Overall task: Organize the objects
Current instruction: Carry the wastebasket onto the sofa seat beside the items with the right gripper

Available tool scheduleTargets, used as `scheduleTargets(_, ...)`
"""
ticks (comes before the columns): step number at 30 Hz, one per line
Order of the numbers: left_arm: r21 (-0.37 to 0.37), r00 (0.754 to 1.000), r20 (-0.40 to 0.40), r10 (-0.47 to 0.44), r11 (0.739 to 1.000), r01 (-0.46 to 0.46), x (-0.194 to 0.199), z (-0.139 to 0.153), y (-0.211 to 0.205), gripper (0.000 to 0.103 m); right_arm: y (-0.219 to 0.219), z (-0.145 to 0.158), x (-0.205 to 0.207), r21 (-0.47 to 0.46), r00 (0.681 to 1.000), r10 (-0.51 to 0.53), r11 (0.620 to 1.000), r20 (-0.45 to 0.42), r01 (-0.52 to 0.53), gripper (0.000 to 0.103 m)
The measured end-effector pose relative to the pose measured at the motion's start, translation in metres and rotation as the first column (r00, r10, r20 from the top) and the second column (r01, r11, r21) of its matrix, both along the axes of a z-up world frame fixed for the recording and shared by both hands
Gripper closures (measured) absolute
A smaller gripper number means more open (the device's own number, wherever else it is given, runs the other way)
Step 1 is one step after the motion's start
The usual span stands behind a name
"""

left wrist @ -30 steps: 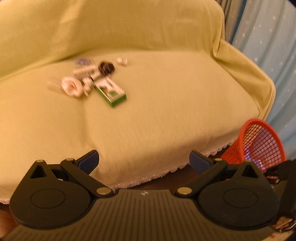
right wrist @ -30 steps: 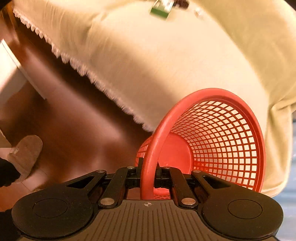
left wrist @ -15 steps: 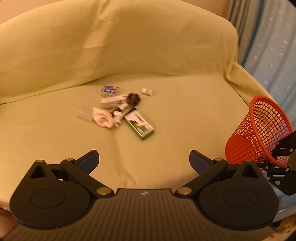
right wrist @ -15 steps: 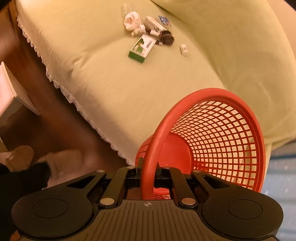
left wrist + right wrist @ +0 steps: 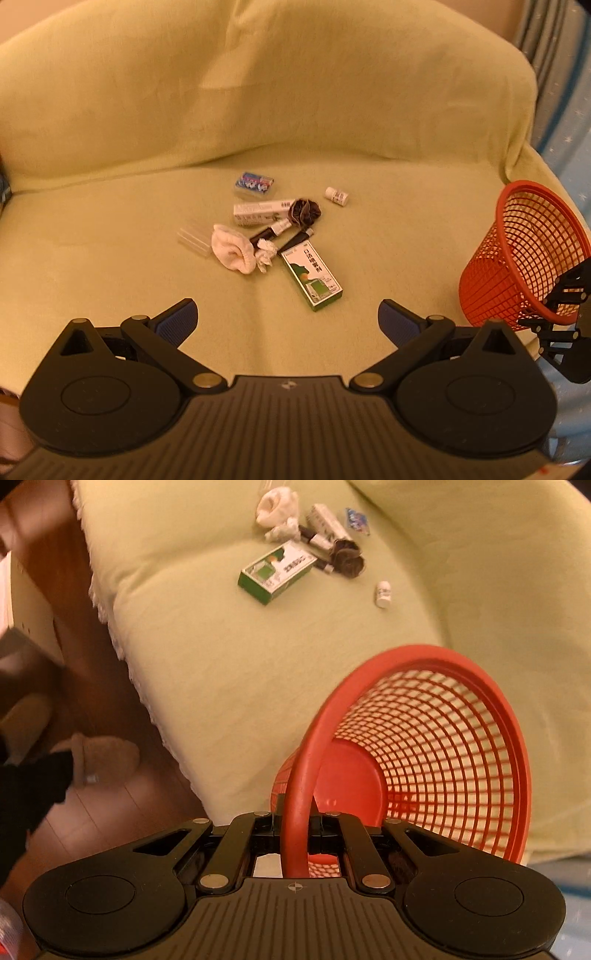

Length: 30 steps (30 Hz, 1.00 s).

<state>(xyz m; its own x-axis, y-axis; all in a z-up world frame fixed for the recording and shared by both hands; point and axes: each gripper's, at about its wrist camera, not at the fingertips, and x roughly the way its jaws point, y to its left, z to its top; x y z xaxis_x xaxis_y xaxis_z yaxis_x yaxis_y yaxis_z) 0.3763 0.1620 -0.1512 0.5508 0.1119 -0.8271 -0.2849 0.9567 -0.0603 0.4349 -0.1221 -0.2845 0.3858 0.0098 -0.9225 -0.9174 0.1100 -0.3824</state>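
My right gripper clamped the red basket's rim above the sofa's right edge; my left gripper stood open, empty. Next: set the basket down near the clutter mid-seat.

items mid-sofa | basket right of them, at sofa's end

Green-draped sofa with small clutter mid-seat.
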Motion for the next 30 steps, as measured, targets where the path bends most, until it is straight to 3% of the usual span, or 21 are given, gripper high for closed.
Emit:
scheduleTargets(8,-0.031,0.998,-0.057,-0.004,1.0,0.003,0.036,-0.023,0.003,0.001,0.004,-0.019,0.03,-0.06,0.998,0.034,0.998,-0.044,-0.036,0.1)
scheduleTargets(16,-0.067,0.997,-0.058,-0.06,0.996,0.056,0.073,-0.043,0.027,0.001,0.022,-0.032,0.058,-0.145,0.999,0.019,0.989,-0.042,-0.025,0.1)
scheduleTargets(22,-0.095,0.991,-0.062,-0.121,0.989,0.115,0.097,-0.068,0.049,0.001,0.039,-0.043,0.071,-0.203,0.999,-0.014,0.979,-0.05,0.003,0.1)
scheduleTargets(30,-0.119,0.982,-0.103,-0.161,0.982,0.148,0.12,-0.106,0.063,0.001,0.053,-0.052,0.084,-0.265,0.997,0.021,0.963,-0.074,-0.04,0.1)
